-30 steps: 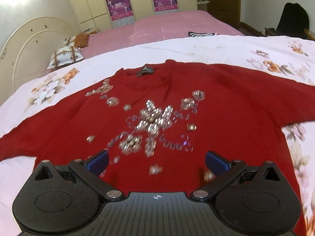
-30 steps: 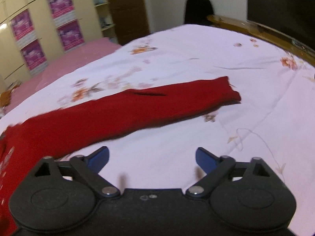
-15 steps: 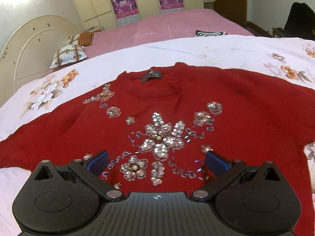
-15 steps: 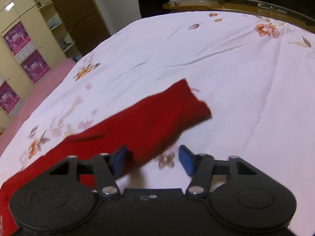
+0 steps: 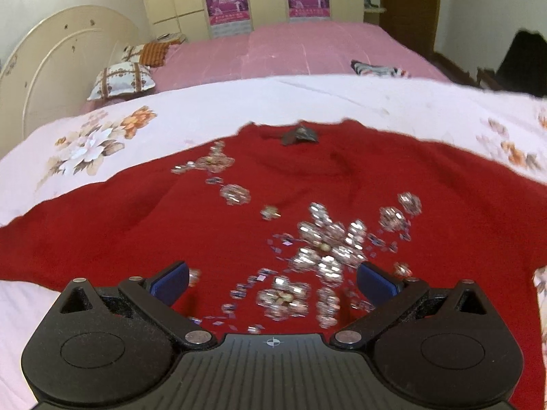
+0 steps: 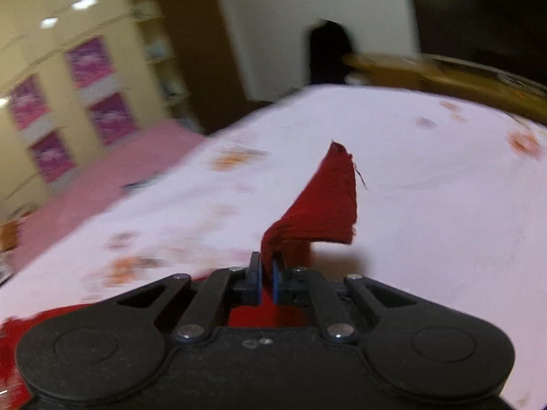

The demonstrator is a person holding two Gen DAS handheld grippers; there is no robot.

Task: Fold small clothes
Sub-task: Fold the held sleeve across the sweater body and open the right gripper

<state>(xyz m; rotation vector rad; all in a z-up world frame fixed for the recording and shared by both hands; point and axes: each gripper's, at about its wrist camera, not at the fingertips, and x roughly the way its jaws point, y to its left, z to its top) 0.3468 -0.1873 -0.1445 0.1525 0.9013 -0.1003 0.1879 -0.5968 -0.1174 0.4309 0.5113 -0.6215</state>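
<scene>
On the floral bedspread my red sweater is lying flat, front up. A second ago my right gripper was hanging wide over the sleeve; now it is pinching the sleeve cuff tight and lifting it, so the first fold is starting. My left gripper is hovering spread wide, empty, over the sequin flowers.

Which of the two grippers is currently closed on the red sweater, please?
The right gripper: its blue pads pinch the sleeve end of the red sweater. The left gripper hangs open above the sequinned front, gripping nothing.
</scene>
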